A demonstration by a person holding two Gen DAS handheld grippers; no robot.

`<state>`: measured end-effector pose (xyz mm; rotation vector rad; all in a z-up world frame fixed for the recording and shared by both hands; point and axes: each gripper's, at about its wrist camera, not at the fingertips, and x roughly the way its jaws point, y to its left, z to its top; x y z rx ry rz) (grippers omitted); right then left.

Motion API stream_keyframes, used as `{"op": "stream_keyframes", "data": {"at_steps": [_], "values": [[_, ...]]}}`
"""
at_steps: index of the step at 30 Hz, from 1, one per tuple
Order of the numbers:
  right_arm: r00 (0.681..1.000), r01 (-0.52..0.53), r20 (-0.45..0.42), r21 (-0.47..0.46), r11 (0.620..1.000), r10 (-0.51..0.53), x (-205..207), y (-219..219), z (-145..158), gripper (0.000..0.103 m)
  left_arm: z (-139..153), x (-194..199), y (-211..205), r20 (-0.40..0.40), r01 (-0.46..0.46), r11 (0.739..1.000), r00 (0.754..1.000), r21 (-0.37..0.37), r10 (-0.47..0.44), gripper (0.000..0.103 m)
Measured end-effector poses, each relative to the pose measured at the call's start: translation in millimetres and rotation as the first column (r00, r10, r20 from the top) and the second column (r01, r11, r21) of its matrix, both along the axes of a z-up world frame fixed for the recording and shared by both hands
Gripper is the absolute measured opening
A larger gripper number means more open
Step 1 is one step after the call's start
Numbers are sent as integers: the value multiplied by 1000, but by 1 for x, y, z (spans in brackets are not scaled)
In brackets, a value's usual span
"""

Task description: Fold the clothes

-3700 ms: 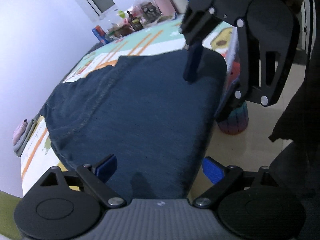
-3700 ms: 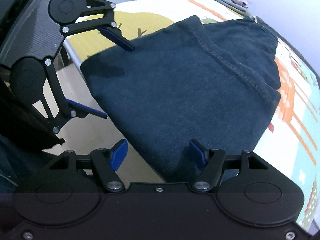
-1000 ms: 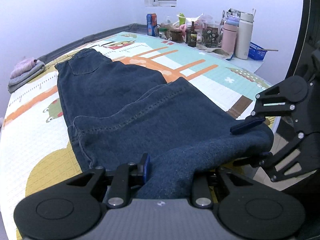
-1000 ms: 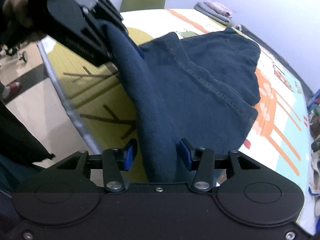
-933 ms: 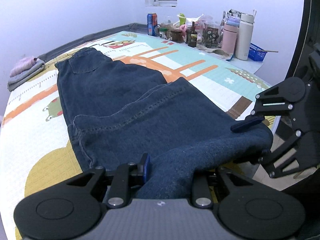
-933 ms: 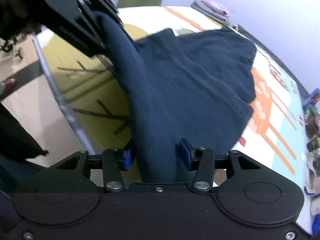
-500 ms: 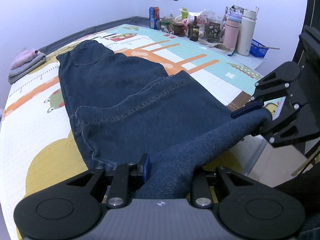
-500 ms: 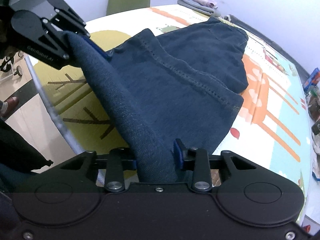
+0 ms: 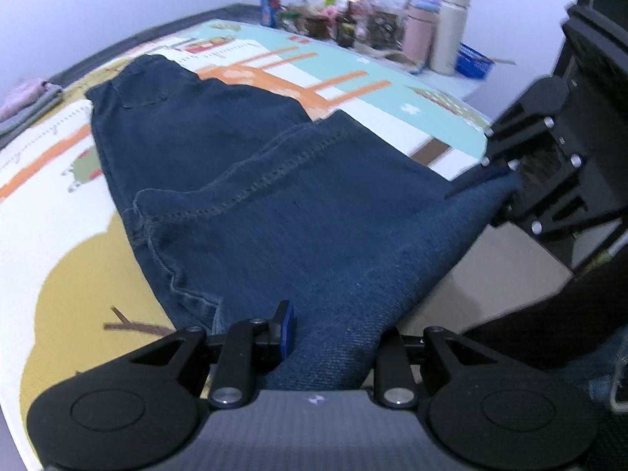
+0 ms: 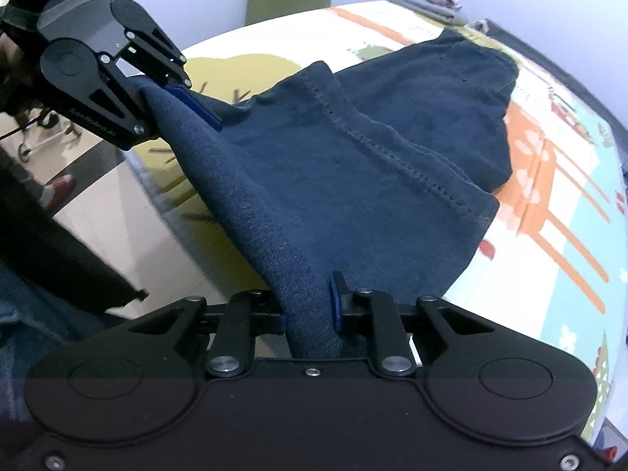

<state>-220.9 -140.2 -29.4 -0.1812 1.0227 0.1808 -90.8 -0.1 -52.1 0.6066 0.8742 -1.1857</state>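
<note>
Left wrist view, blue basket (image 9: 474,63) sitting among blurred bottles (image 9: 431,29), labels unreadable, left hand-held gripper (image 9: 333,337) clamping jeans (image 9: 255,204), right hand-held gripper (image 10: 308,314) closing on jeans.

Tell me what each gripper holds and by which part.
Both hold the dark jeans along the near folded edge: the left gripper at one end, the right gripper, fingers closing on denim, at the other.

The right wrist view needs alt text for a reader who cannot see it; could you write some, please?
The right gripper is closing on a bunched edge of dark jeans, while the left gripper grips the same edge further along. The jeans slope down onto a colourful play mat.
</note>
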Motion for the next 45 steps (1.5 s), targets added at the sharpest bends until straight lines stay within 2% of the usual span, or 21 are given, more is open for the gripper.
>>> {"op": "stream_keyframes", "data": {"at_steps": [7,14,24,31,45], "values": [[997,-28,-69,51,998,32,-14,2,10,18,2,-19,13,-67,40,998,997,38,-38,25],[997,-45,-57,51,998,48,-20,5,33,18,19,-22,18,-77,75,996,994,41,-72,25],[998,-46,43,25,999,45,4,-13,85,17,60,-3,8,5,41,999,999,-26,-41,25],[994,-29,108,7,1000,28,30,-30,112,16,85,17,-9,94,10,998,996,-57,-4,25],[979,14,205,-22,1000,-9,90,-68,144,15,116,83,-54,192,-40,991,979,-124,64,25]]}}
